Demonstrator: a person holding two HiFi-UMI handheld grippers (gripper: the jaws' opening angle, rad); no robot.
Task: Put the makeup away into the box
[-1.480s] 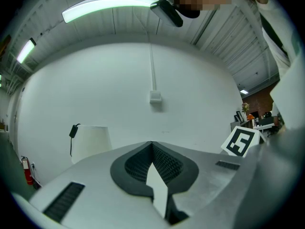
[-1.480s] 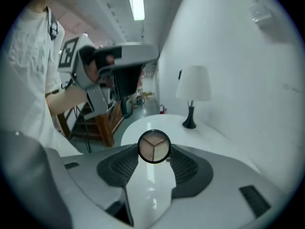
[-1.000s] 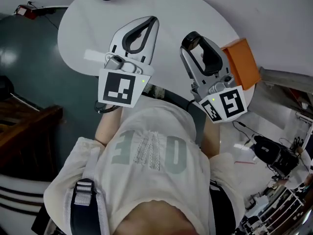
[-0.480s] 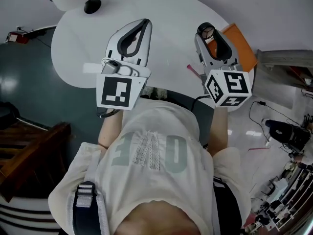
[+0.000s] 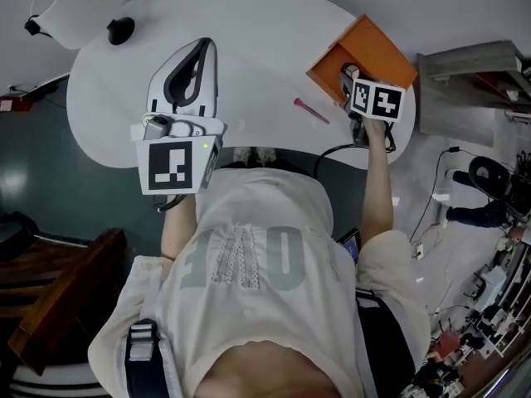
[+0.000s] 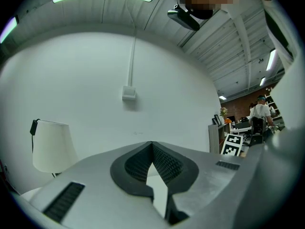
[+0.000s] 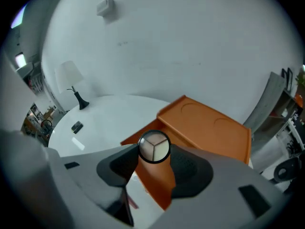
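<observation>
An orange box stands open at the right edge of the white round table. My right gripper hangs at the box's near wall, pointing steeply down. It is shut on a round black-rimmed makeup compact with three pale shades, held just above the box's front wall. A slim pink makeup stick lies on the table left of the box. My left gripper is held level over the table's left half, shut with nothing in it.
A white lamp with a black base stands at the table's far left. A small dark flat object lies near it. A grey shelf unit stands right of the box. The person's body fills the lower head view.
My right gripper has swung right and down from in front of the chest to the orange box, carrying the compact. The left gripper has shifted a little to the left.
</observation>
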